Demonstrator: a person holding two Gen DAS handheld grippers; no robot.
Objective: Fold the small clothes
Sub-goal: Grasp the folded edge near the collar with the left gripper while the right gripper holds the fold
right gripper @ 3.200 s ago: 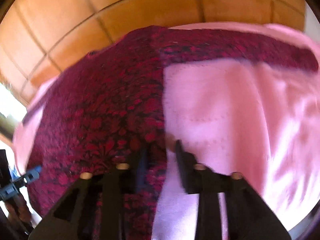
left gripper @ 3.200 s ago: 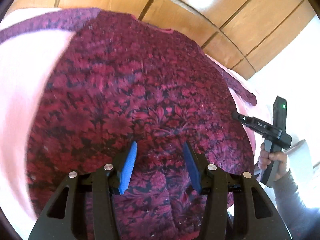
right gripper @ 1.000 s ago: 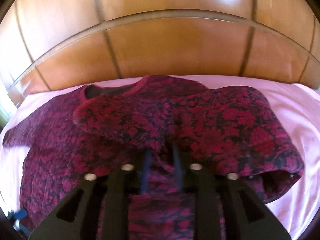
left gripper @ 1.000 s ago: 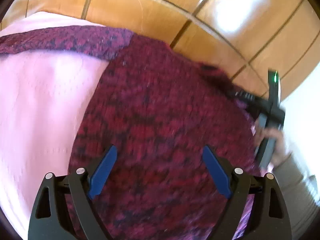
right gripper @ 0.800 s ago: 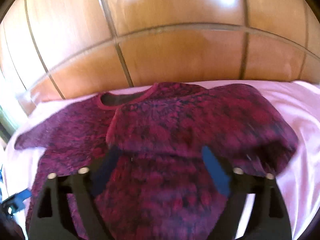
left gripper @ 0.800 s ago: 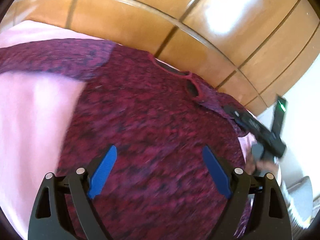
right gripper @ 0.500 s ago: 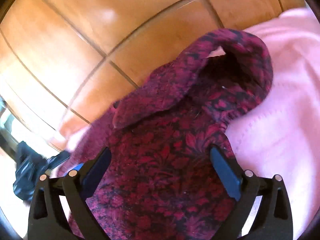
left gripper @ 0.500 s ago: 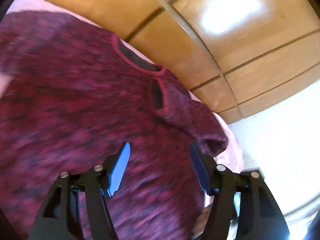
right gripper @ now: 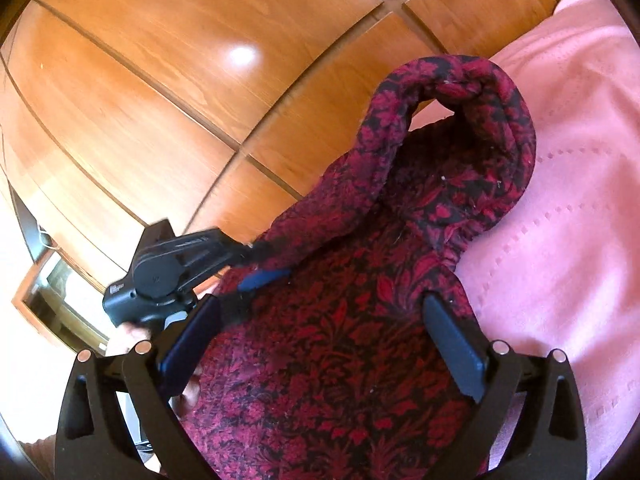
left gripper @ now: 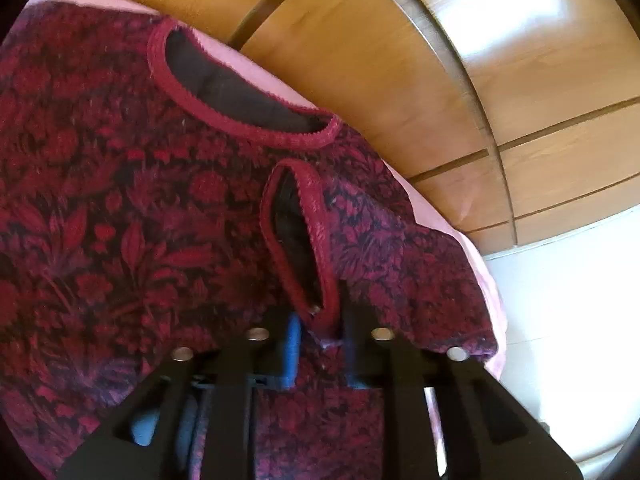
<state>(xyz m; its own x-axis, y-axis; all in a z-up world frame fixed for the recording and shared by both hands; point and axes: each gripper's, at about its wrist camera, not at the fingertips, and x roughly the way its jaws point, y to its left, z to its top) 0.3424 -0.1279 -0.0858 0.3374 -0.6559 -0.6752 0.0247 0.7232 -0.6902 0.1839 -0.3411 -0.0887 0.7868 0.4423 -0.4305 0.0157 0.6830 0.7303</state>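
A dark red floral knit sweater (left gripper: 120, 220) lies on a pink bedspread (right gripper: 568, 216). Its round neckline (left gripper: 224, 80) faces up. One sleeve is folded over the body, with its red-trimmed cuff (left gripper: 298, 240) lying on the chest. My left gripper (left gripper: 320, 340) is shut on that cuff's near end. It also shows in the right wrist view (right gripper: 260, 268), gripping the sleeve. My right gripper (right gripper: 320, 336) is open and empty, low over the sweater's body (right gripper: 340, 360). The folded shoulder (right gripper: 480, 128) bulges up beyond it.
A wooden headboard (left gripper: 400, 60) runs along the far edge of the bed and fills the upper left of the right wrist view (right gripper: 160, 80). A white wall (left gripper: 568, 320) stands to the right of the bed. A wood-framed opening (right gripper: 52, 292) is at the left.
My right gripper let go of the sleeve after folding it over the body and has opened wide. My left gripper moved to the cuff and closed on it.
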